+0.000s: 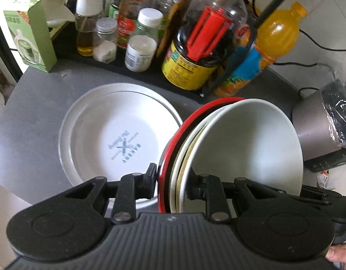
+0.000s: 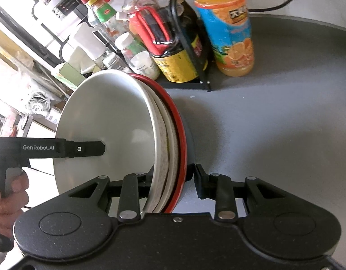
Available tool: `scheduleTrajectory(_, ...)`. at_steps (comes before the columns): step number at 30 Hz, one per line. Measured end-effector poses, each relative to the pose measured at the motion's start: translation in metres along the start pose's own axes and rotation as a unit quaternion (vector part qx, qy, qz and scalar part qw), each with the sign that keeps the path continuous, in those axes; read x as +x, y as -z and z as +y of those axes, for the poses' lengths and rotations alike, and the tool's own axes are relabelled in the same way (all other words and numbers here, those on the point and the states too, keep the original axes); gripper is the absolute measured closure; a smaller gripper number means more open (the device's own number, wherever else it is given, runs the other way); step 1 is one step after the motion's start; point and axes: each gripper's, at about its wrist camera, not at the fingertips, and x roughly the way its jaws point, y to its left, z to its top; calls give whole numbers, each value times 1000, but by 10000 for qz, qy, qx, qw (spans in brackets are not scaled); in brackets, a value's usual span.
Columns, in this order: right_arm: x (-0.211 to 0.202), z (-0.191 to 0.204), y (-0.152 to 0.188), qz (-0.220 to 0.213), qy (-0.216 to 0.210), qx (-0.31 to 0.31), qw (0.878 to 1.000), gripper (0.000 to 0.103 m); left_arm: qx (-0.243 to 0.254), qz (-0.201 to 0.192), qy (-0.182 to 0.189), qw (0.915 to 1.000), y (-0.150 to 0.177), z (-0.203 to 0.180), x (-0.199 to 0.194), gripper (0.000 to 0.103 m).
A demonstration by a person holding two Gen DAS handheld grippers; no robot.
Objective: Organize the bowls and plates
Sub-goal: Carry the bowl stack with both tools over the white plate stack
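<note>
A nested stack of bowls hangs tilted above the grey counter [image 1: 26,135]. Its innermost bowl is white [image 1: 245,144] and its outermost is a dark bowl with a red rim [image 1: 173,139]. My left gripper [image 1: 173,180] is shut on the stack's rim on one side, one finger inside the white bowl and one outside. My right gripper [image 2: 173,180] is shut on the opposite rim of the same stack [image 2: 110,117]. In the right wrist view the left gripper's inner finger [image 2: 83,148] lies across the white bowl. Two stacked white plates [image 1: 119,135] rest on the counter beside the stack.
A black rack [image 1: 150,76] at the back holds several bottles and jars. An orange juice bottle [image 2: 229,29] stands beside it, a green box [image 1: 31,36] at the far left. A grey appliance in plastic wrap [image 1: 323,126] and cables lie to the right.
</note>
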Motion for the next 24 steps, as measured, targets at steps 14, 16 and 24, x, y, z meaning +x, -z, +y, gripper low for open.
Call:
scheduleTrajectory(14, 41, 41, -16, 150, 135, -70, 9998, 73, -321, 48, 55, 9995, -11, 65, 6, 79)
scheduleTrajectory(16, 47, 46, -17, 167, 165, -57, 9997, 73, -348, 83, 61, 9993, -12, 74, 9, 79)
scheduleTrajectory(24, 71, 57, -21, 210, 234, 119, 9994, 73, -348, 220, 82, 9991, -21, 104, 23, 79)
